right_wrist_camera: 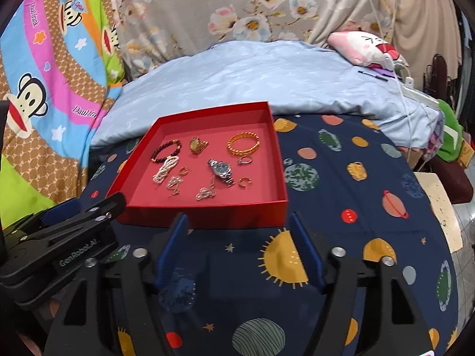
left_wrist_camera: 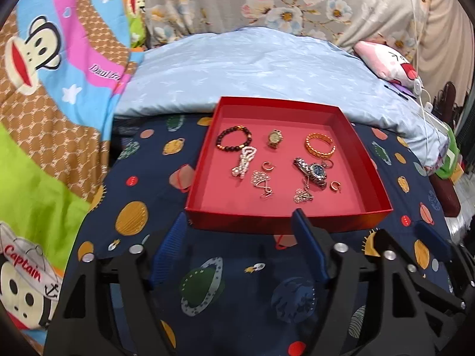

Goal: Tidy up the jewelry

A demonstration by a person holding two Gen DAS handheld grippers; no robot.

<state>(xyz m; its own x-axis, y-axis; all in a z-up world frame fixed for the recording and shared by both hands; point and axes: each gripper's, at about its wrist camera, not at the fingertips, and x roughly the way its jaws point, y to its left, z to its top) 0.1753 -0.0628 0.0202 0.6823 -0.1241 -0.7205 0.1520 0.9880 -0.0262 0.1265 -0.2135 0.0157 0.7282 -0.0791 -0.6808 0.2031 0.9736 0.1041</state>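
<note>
A red tray (left_wrist_camera: pixel 368 175) (right_wrist_camera: pixel 283 178) lies on a navy planet-print cloth. In it lie a dark bead bracelet (left_wrist_camera: pixel 234 138) (right_wrist_camera: pixel 166 149), a gold watch (left_wrist_camera: pixel 274 138) (right_wrist_camera: pixel 197 145), a gold bangle (left_wrist_camera: pixel 320 145) (right_wrist_camera: pixel 243 144), a silver watch (left_wrist_camera: pixel 311 172) (right_wrist_camera: pixel 221 170), a pearl piece (left_wrist_camera: pixel 243 163) (right_wrist_camera: pixel 164 169), silver chains (left_wrist_camera: pixel 261 182) (right_wrist_camera: pixel 204 193) and small rings (left_wrist_camera: pixel 335 186) (right_wrist_camera: pixel 245 181). My left gripper (left_wrist_camera: pixel 239 222) is open and empty just before the tray's near wall. My right gripper (right_wrist_camera: pixel 239 222) is open and empty at the tray's near right corner.
The left gripper's body (right_wrist_camera: pixel 68 231) shows at the right wrist view's lower left. A light blue quilt (left_wrist_camera: pixel 252 71) lies behind the tray, a cartoon monkey blanket (left_wrist_camera: pixel 44 89) at left, a pink plush (left_wrist_camera: pixel 389 62) and white cables (left_wrist_camera: pixel 424 103) at right.
</note>
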